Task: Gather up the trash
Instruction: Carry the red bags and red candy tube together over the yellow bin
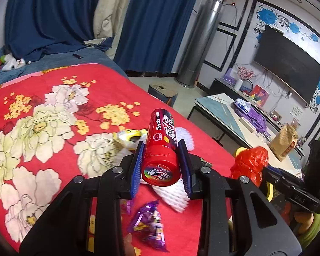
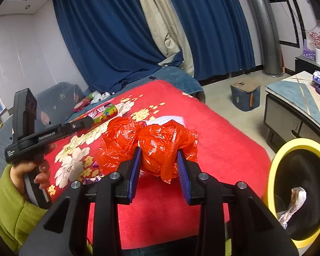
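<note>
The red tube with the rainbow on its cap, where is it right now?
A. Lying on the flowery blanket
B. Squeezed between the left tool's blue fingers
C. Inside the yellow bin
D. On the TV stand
B: the left wrist view shows the red tube clamped between the left tool's blue fingers, lifted above the blanket.

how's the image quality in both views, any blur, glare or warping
Left wrist view: strong fisheye bend with dark corners; the red tube in the left gripper is sharp, while the white foam net below smears with motion. Right wrist view: same curved edges; the red bag in the right gripper shows glossy highlights, and the yellow bin is slightly soft.
</note>
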